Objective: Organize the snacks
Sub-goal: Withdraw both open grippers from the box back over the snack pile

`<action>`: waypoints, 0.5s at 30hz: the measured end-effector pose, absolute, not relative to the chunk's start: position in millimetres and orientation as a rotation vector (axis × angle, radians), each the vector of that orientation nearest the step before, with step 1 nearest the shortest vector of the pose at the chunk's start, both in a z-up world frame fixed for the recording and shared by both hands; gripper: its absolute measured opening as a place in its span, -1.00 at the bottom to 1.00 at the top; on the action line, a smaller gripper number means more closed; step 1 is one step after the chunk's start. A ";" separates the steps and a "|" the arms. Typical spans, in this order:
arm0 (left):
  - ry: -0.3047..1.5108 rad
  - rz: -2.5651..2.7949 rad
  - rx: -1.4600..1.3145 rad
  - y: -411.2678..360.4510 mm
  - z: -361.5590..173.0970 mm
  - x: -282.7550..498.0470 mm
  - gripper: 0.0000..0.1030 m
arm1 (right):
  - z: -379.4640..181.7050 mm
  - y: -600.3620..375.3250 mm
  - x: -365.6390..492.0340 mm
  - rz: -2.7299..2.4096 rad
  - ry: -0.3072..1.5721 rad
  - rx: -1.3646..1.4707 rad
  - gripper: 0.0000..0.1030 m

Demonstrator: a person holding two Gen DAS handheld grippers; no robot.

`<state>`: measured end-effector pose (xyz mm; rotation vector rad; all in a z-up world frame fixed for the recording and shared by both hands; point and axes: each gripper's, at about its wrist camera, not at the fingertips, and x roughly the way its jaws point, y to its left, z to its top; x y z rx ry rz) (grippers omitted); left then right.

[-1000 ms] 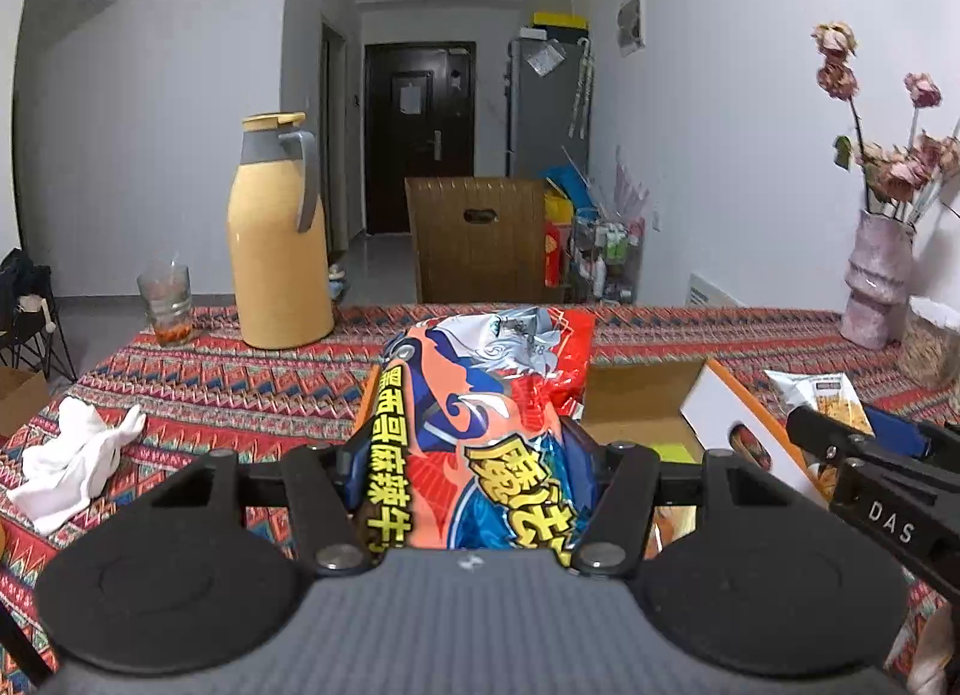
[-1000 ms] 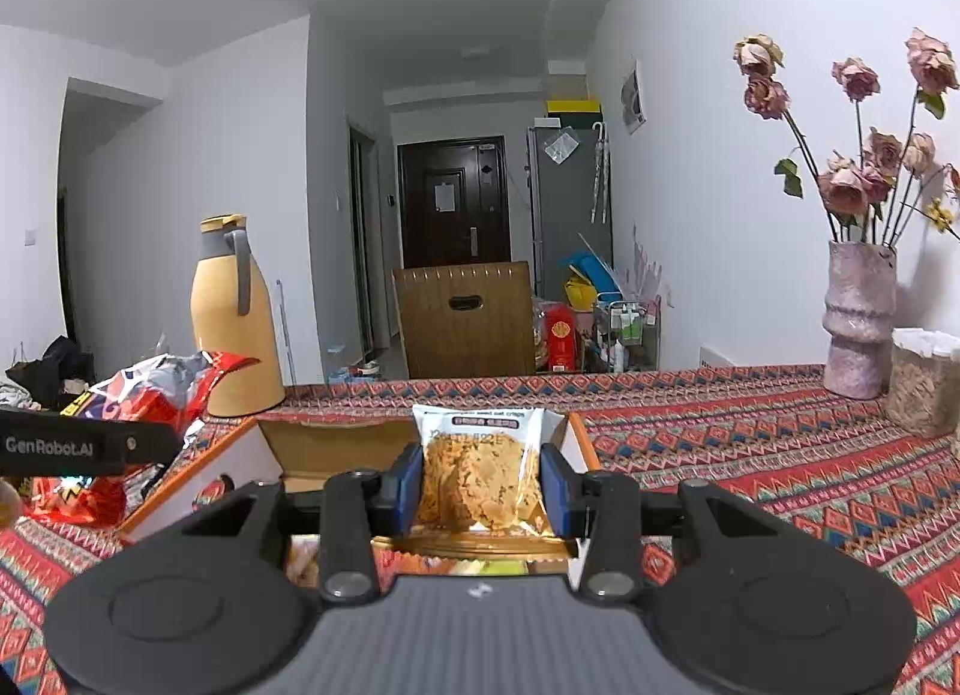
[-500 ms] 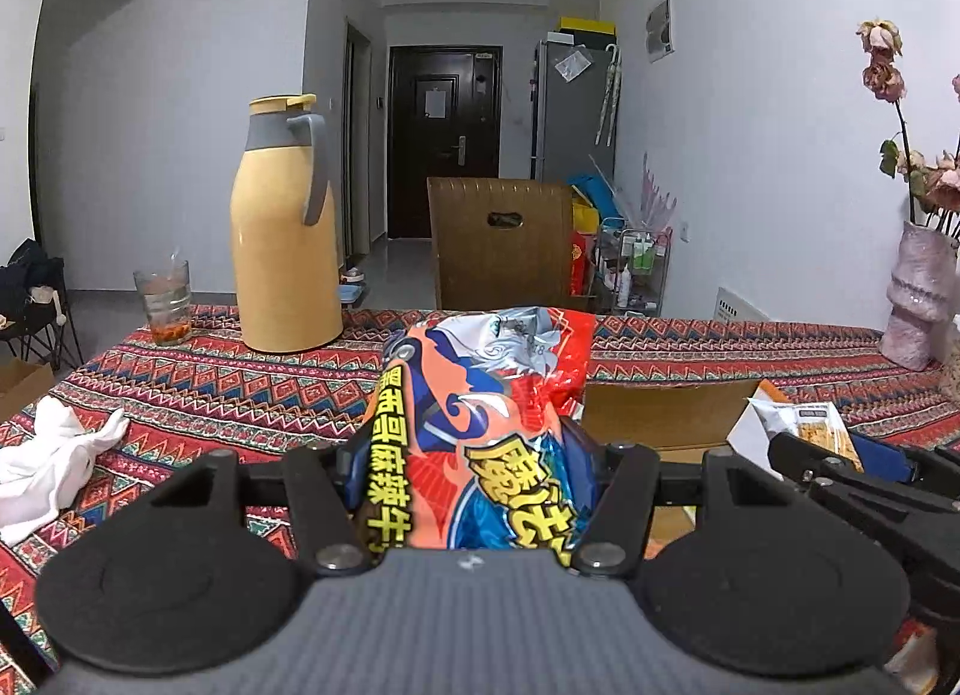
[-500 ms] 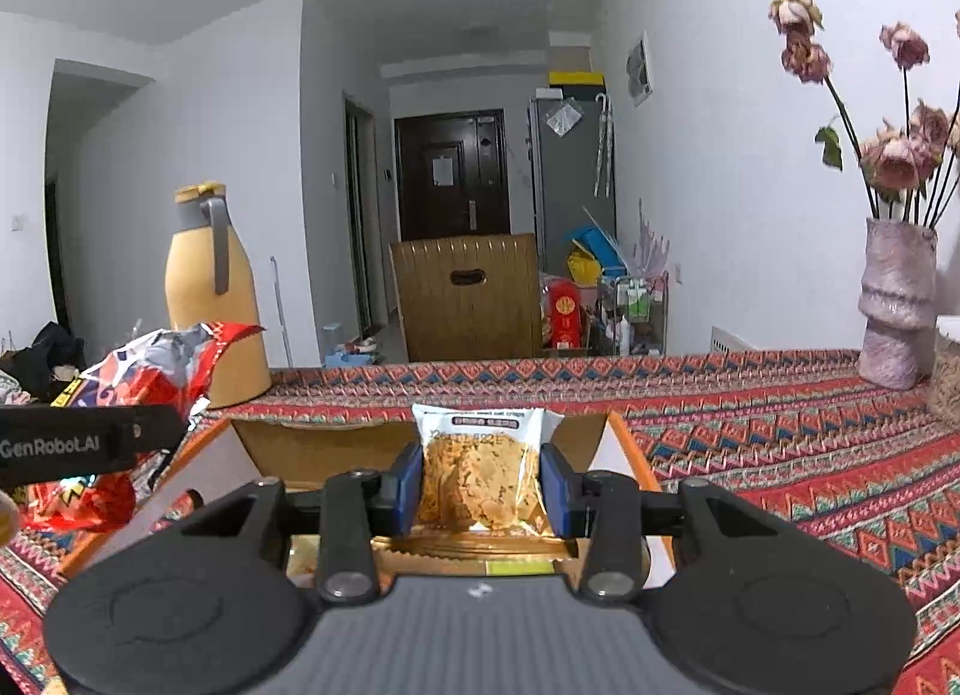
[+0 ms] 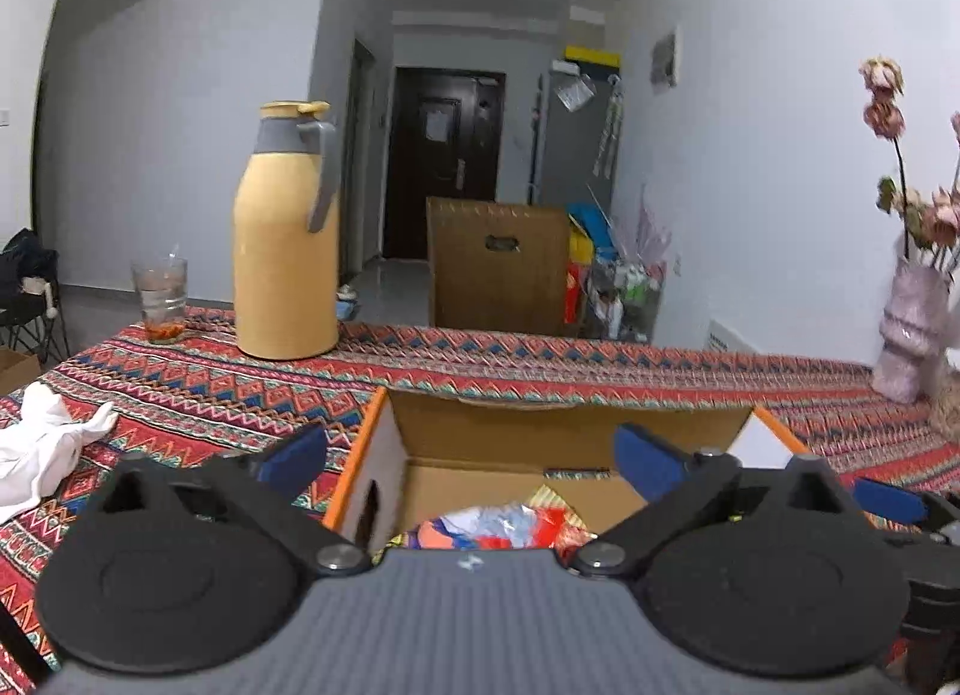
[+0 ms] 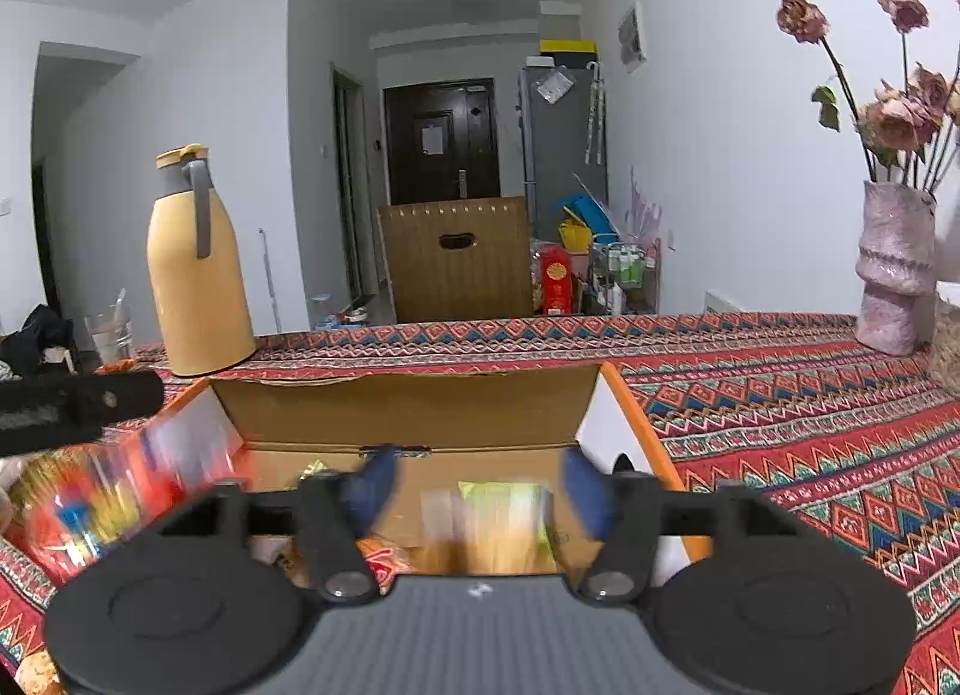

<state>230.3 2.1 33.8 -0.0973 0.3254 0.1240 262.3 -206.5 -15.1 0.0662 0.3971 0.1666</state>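
An open cardboard box (image 5: 540,431) (image 6: 408,407) with orange edges sits on the patterned tablecloth. My left gripper (image 5: 474,458) is wide open above it; the red-and-blue snack bag (image 5: 492,527) lies in the box below, free of the fingers. In the right wrist view the same bag (image 6: 102,491) is a blur at the box's left side. My right gripper (image 6: 477,491) is open over the box; the cookie packet (image 6: 498,515) is blurred between and below its fingers, apart from them. Other wrappers lie on the box floor.
A yellow thermos (image 5: 287,233) (image 6: 195,263) and a glass (image 5: 160,299) stand at the far left. A white cloth (image 5: 42,443) lies left. A vase of dried roses (image 6: 891,269) stands at the far right. A wooden chair (image 5: 498,266) is behind the table.
Both grippers opened over the box. The snack bag left the left gripper and dropped into the box; the cookie packet left the right gripper and is falling in.
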 end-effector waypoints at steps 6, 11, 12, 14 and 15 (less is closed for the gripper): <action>0.342 0.128 -0.115 5.6 33.7 232.1 1.00 | -13.2 -209.3 263.1 0.154 0.384 0.080 1.00; 0.347 0.122 -0.094 0.5 34.3 229.5 1.00 | -13.5 -211.1 263.9 0.149 0.386 0.085 1.00; 0.346 0.120 -0.093 0.2 34.2 229.1 1.00 | -13.4 -211.4 263.6 0.149 0.385 0.086 1.00; 0.343 0.121 -0.098 0.2 35.2 227.6 1.00 | -13.0 -211.8 263.1 0.148 0.383 0.087 1.00; 0.340 0.122 -0.103 1.6 35.7 227.3 1.00 | -12.6 -212.0 262.8 0.147 0.381 0.086 1.00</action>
